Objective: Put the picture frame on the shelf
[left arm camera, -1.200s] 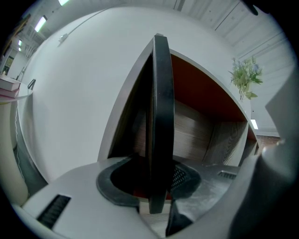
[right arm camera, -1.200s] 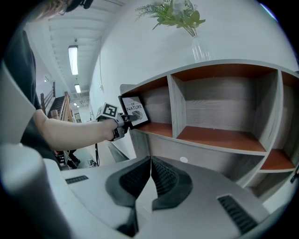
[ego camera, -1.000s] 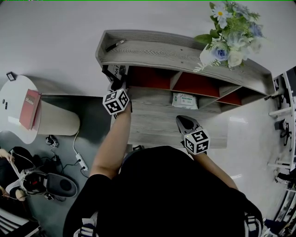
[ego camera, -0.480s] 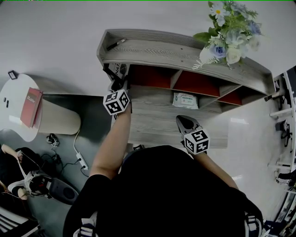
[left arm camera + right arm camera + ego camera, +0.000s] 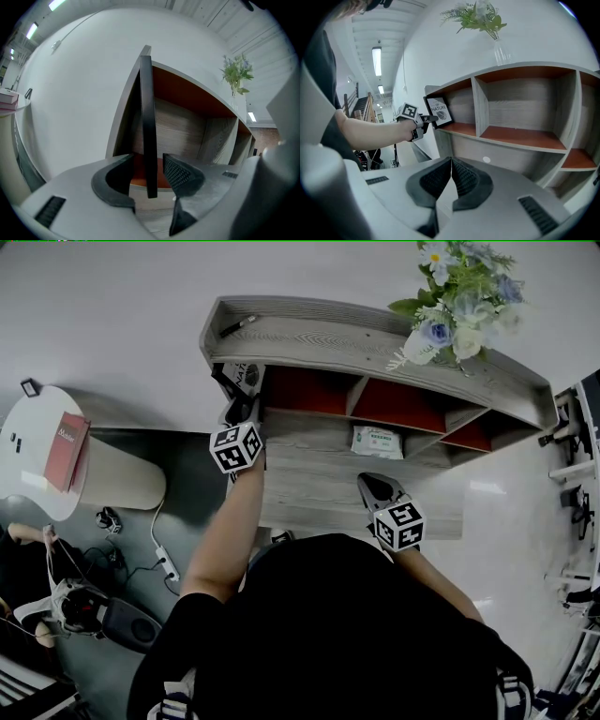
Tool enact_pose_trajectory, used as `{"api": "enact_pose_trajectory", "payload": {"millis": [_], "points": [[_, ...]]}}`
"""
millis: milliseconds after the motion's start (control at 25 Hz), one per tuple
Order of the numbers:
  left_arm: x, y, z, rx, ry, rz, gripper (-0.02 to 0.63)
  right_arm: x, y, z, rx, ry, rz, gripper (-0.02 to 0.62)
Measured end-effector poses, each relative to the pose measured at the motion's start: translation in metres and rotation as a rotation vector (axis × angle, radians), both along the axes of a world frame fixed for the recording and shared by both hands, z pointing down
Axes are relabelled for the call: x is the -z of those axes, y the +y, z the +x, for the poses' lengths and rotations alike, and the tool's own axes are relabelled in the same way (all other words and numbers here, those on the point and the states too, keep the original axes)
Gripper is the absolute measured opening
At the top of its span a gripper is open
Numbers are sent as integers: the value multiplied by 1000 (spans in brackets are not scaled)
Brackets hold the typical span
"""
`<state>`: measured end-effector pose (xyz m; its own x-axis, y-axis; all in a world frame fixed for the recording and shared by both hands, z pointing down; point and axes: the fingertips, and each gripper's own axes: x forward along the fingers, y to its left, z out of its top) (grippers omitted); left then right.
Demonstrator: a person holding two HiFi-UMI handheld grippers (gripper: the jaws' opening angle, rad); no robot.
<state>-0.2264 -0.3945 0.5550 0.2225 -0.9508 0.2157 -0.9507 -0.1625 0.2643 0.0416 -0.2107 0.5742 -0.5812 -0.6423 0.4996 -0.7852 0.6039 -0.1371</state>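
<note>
The black picture frame (image 5: 240,381) stands upright in the leftmost red-floored compartment of the grey wooden shelf (image 5: 375,351). In the left gripper view I see the picture frame (image 5: 147,122) edge-on between the jaws of my left gripper (image 5: 149,177). Those jaws have just been opening, and a gap shows on each side of the frame, so the pads are off it. In the right gripper view the picture frame (image 5: 439,111) shows a white print, with the left gripper (image 5: 429,118) at its front. My right gripper (image 5: 450,180) is shut on nothing, in front of the shelf's lower ledge (image 5: 520,151).
A vase of flowers (image 5: 452,306) stands on the shelf top at the right and a dark pen (image 5: 234,329) lies at its left. A white packet (image 5: 377,442) lies in a middle compartment. A round white table (image 5: 28,474) with a red book (image 5: 66,451) stands left.
Both grippers keep their places at the shelf. On the floor at the lower left, a person and their gear have shifted.
</note>
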Motion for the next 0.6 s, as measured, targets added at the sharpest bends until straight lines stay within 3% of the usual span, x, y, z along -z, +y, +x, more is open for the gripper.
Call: {"api": "enact_pose_trajectory", "payload": {"millis": [600], "points": [[0, 24, 4, -15, -18, 0, 193, 6, 11, 3, 2, -12, 27, 15]]}}
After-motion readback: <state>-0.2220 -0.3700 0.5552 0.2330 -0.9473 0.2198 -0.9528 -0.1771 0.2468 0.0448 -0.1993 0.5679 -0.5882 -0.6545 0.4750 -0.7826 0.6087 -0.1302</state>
